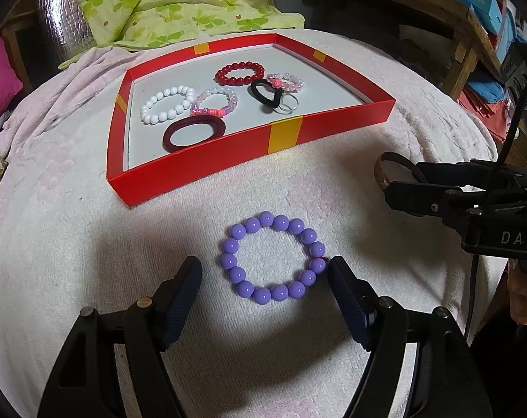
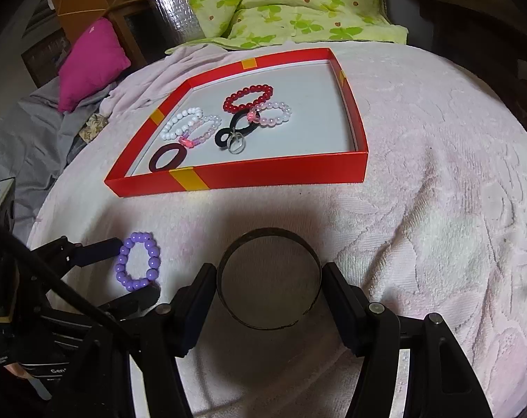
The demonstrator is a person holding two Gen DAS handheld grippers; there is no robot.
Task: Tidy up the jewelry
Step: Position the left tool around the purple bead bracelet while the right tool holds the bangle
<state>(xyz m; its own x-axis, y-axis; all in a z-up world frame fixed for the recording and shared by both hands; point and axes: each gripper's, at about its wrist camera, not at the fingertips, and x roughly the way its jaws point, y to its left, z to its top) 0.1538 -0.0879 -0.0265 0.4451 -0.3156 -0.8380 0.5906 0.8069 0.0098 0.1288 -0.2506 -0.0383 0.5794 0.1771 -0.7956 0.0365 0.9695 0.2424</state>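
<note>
- The left claw (image 1: 265, 271) is held spread wide above the pale towel (image 1: 89, 244), its fingers set on either side of the purple bead bracelet (image 1: 273, 256); the right finger nearly touches the beads, the left finger stands apart.
- The right claw (image 2: 268, 284) is likewise held apart, with the dark metal bangle (image 2: 268, 280) lying between its fingers, not clamped.
- Both pieces lie on the towel, just in front of the red tray (image 1: 228, 160).
- Inside the tray are seen a white bead bracelet (image 1: 166, 104), a red bead bracelet (image 1: 239, 74), two pink bracelets, a black hair tie (image 1: 267, 94), a maroon hair band (image 1: 193, 132) and silver rings (image 1: 285, 106).
</note>
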